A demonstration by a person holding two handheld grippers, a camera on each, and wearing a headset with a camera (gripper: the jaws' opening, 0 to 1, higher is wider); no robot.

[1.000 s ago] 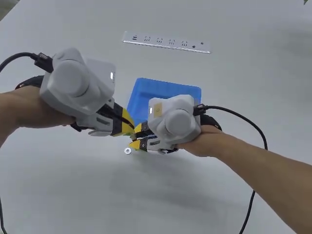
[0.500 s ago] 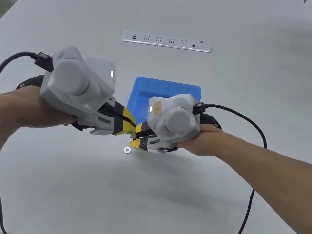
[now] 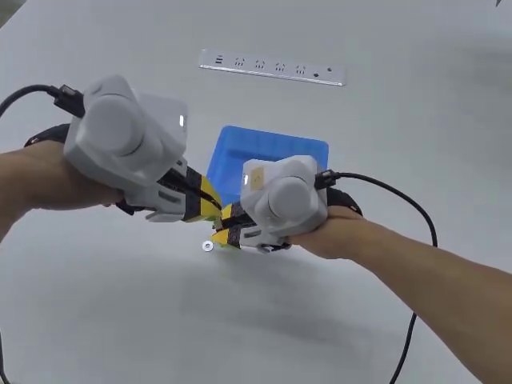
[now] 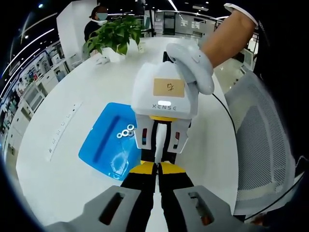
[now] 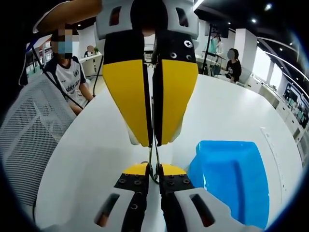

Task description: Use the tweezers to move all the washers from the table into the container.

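Note:
My two grippers meet tip to tip over the white table. The left gripper [image 3: 212,206] [image 4: 157,168] and the right gripper [image 3: 226,234] [image 5: 153,170] are both shut on the thin metal tweezers [image 4: 157,147] [image 5: 153,159] held between them. In the right gripper view the left gripper [image 5: 150,141] comes down from above on its yellow jaws. One washer [image 3: 208,246] lies on the table just below the tips. The blue container [image 3: 276,152] [image 4: 104,145] [image 5: 236,179] sits right behind the grippers, with three washers [image 4: 125,133] inside.
A white power strip [image 3: 272,68] lies at the far side of the table. A black cable [image 3: 400,200] trails from the right gripper. A mesh chair [image 5: 24,145] stands by the table edge, and a potted plant [image 4: 116,36] sits at the far end.

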